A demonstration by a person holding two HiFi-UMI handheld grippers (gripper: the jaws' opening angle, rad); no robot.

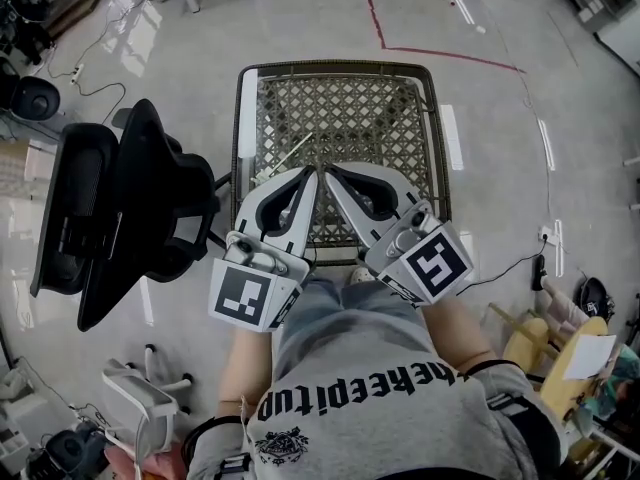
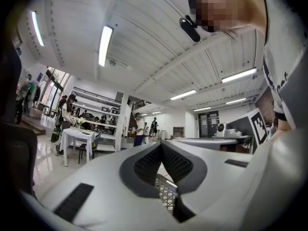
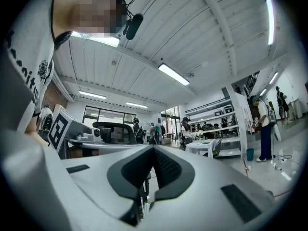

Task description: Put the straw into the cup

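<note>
Holding both grippers low over the near half of the lattice surface (image 1: 350, 108), the person is keeping them tip to tip. The left gripper (image 1: 311, 174) is showing its pads meeting at the tips in its own view (image 2: 161, 146), with nothing between them; only lattice is showing through the gap below. The right gripper (image 3: 154, 149) (image 1: 331, 172) is likewise closed and gripping nothing.

A thin pale stick, judged to be the straw (image 1: 290, 154), is lying flat and slanted on the left half of the surface, just beyond the left gripper's tips. It is lying on the surface, not standing in any container.

Risks: the straw is thin and flat against the lattice, so closing pads may be scraping the surface and nudging it aside rather than pinching it; a light straw may also be rolling or catching in the lattice pattern. A hard pinch is likely to flatten it.

Containers: no cup is showing in any view, so its place and contents cannot be reported.
</note>
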